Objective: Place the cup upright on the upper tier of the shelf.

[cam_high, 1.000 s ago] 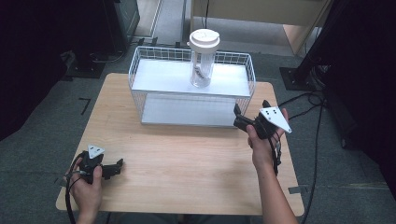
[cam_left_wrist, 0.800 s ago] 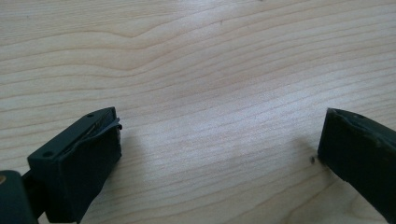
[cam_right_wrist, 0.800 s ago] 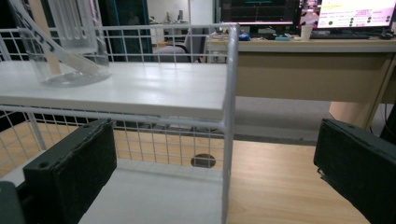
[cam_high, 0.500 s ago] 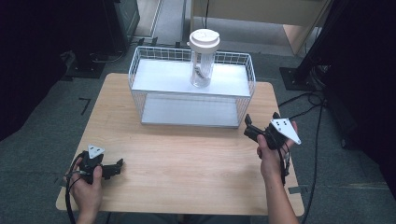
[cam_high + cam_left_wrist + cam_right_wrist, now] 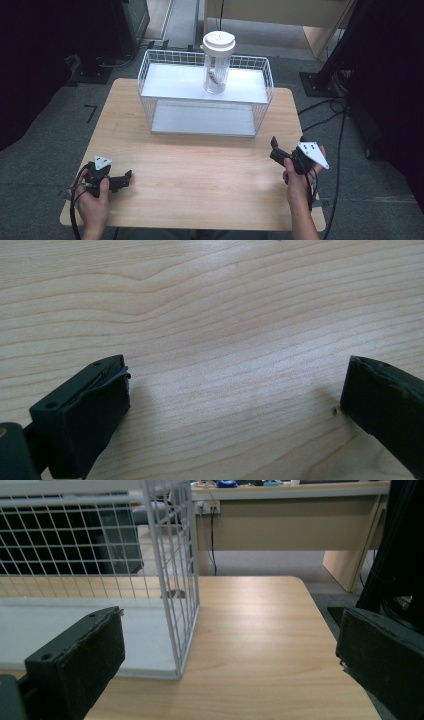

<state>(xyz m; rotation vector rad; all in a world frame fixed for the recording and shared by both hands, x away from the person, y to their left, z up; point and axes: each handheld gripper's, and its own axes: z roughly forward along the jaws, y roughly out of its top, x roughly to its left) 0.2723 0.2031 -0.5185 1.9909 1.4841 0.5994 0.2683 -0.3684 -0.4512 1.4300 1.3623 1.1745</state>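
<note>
Left claw [image 5: 125,180] gaping wide, empty, low over near-left bench [image 5: 200,170]. Right claw [image 5: 274,150] equally wide, empty, near wire rack [image 5: 150,100].

Grey carpet floor [image 5: 45,150], beige desk [image 5: 290,510] behind.

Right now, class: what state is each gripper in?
Left gripper: open, holding nothing, low over the table.
Right gripper: open, holding nothing, pointing toward the wire basket.
</note>
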